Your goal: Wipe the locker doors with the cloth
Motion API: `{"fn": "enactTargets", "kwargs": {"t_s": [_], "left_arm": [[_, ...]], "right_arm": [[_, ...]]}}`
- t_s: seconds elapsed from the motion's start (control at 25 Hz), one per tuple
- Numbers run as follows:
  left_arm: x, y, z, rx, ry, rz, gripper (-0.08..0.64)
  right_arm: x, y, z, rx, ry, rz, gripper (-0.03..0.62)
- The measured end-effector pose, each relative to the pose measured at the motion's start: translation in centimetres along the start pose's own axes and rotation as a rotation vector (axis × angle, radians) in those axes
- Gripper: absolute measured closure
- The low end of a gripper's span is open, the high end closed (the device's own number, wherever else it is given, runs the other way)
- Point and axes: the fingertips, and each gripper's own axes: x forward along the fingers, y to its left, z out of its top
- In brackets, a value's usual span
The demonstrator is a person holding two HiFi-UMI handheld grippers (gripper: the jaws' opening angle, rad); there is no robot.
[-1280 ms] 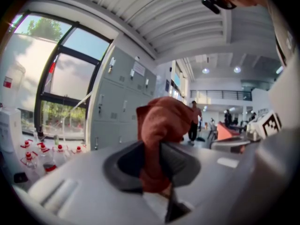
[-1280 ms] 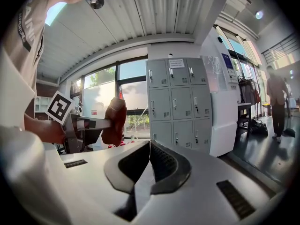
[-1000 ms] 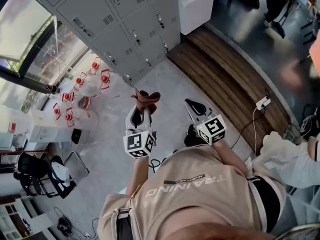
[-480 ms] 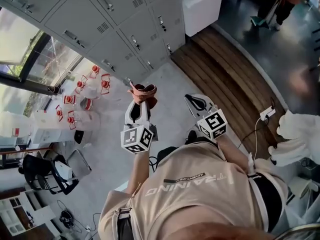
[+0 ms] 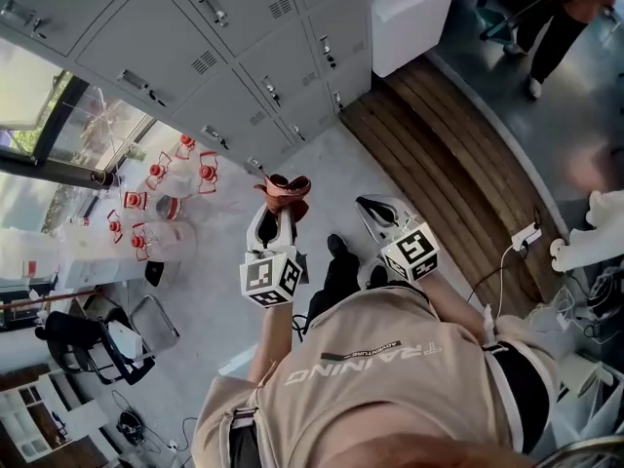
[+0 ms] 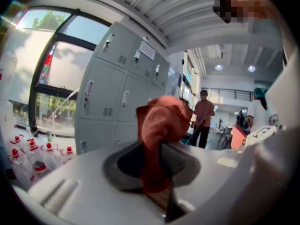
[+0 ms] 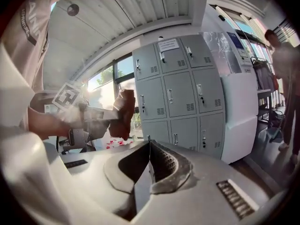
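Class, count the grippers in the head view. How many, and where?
2. The left gripper is left of centre, shut on the red cloth; the right gripper is beside it on the right, shut and empty. None looks hidden.

The lockers (image 5: 224, 37) run off the top edge. The lower end of the cloth (image 6: 161, 121) hides inside the left gripper (image 6: 151, 149). The paper (image 7: 167, 45) stuck on them is too small to read.
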Motion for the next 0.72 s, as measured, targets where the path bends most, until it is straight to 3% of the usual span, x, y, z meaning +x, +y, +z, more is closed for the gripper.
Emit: {"fn": "enactTargets", "kwargs": {"t_s": [0.44,0.72], "left_arm": [[9.7,4.7,6.9,0.046,-0.117,-0.131,0.477],[14.1,7.5,8.4,0.06,-0.107,-0.15,0.476]], "right_arm": [[8.1,-4.4,8.1,-0.099,-0.055,-0.124,0.577],[12.0,-6.9,8.2,-0.072,-0.028,-0.16,0.577]]}}
